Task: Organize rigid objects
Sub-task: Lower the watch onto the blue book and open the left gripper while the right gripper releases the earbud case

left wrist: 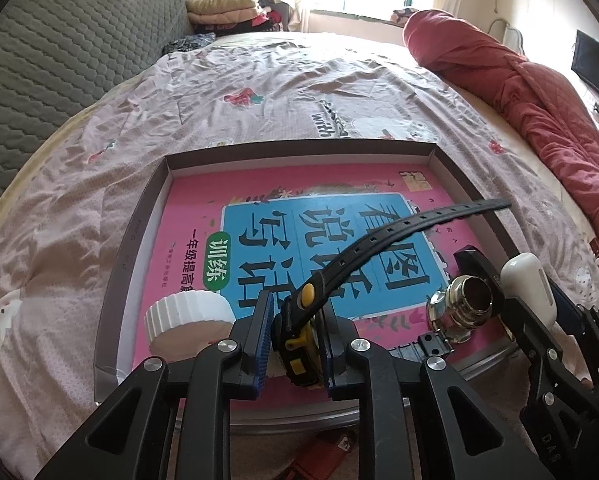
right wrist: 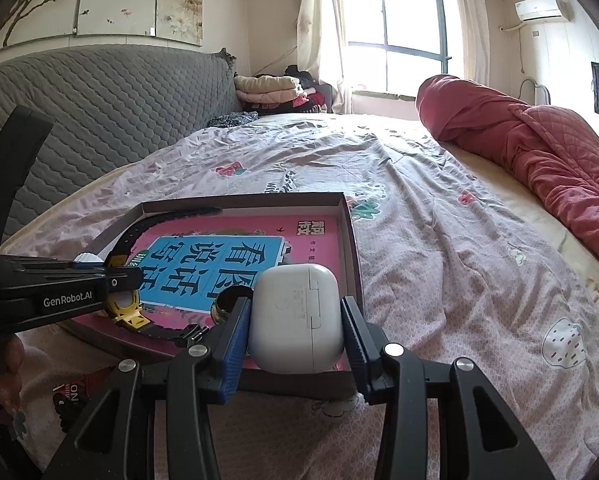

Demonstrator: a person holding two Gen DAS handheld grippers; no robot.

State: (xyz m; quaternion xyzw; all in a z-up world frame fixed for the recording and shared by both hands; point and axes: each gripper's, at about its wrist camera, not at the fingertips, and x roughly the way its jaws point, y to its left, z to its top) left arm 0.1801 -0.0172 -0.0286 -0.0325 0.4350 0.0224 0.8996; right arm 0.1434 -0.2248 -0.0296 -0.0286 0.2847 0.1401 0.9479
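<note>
A shallow brown box (left wrist: 299,148) lies on the bed with a pink and blue book (left wrist: 203,200) flat inside it. My left gripper (left wrist: 299,308) is shut on a black and yellow watch (left wrist: 379,236), holding its case low over the book while the strap sticks up and away. A white ribbed lid (left wrist: 187,316) sits to its left, and a shiny metal ring piece (left wrist: 465,300) to its right. My right gripper (right wrist: 295,312) is shut on a white earbud case (right wrist: 295,312), held above the box's near right corner (right wrist: 351,248). The watch (right wrist: 125,304) shows at the left.
The box rests on a pink patterned bedsheet (left wrist: 259,92). A rolled red quilt (left wrist: 519,92) lies along the right side and a grey quilted headboard (left wrist: 59,60) stands at the left. Folded clothes (left wrist: 227,8) pile up at the far end. A hand (right wrist: 7,360) holds the left gripper.
</note>
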